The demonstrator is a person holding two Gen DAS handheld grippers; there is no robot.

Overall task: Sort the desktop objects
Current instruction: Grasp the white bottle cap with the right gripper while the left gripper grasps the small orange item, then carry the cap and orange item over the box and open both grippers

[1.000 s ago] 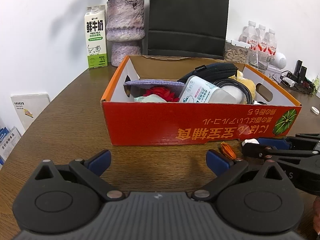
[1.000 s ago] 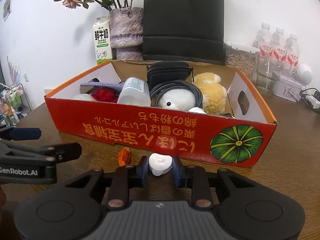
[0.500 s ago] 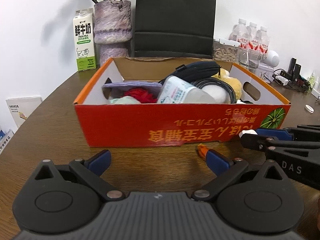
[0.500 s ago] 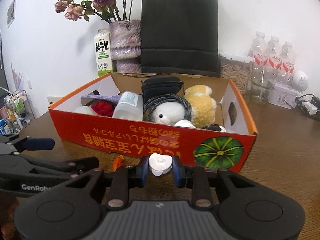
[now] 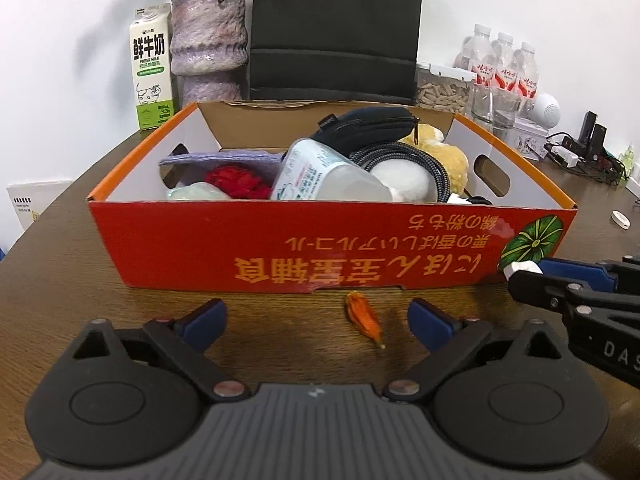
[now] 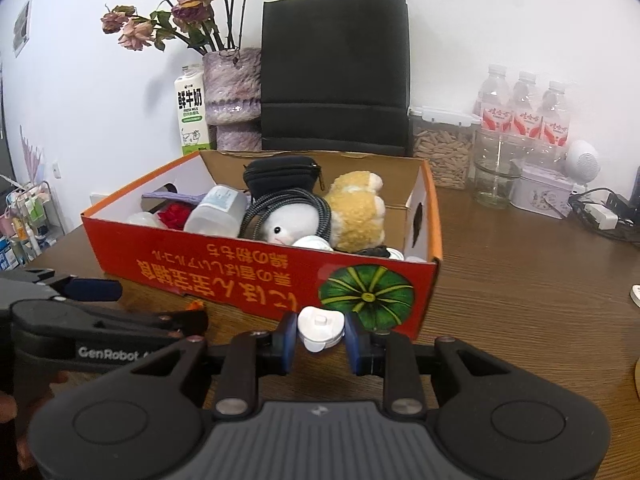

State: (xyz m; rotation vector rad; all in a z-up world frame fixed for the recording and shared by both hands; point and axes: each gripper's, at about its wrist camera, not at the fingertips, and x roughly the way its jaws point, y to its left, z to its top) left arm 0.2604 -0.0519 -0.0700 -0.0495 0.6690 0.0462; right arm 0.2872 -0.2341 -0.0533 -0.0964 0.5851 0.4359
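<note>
1. Box (image 5: 320,240): red-orange cardboard, open top, upside-down yellow print and a green pumpkin on the front wall; set on the wooden table.
2. Inside the box: clear bottle (image 5: 320,178) laid on its side, red flower (image 5: 236,180), black pouch (image 5: 368,126), braided cable (image 6: 288,204) coiled round a white plush (image 6: 288,224), yellow plush (image 6: 356,212).
3. Orange piece (image 5: 364,318): small, elongated, flat on the table just before the box front.
4. White cap (image 6: 320,326): small, rounded, seen pinched between blue pads, near the pumpkin print.

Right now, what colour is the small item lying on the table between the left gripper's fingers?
Orange; the small item shows best in the left wrist view.
</note>
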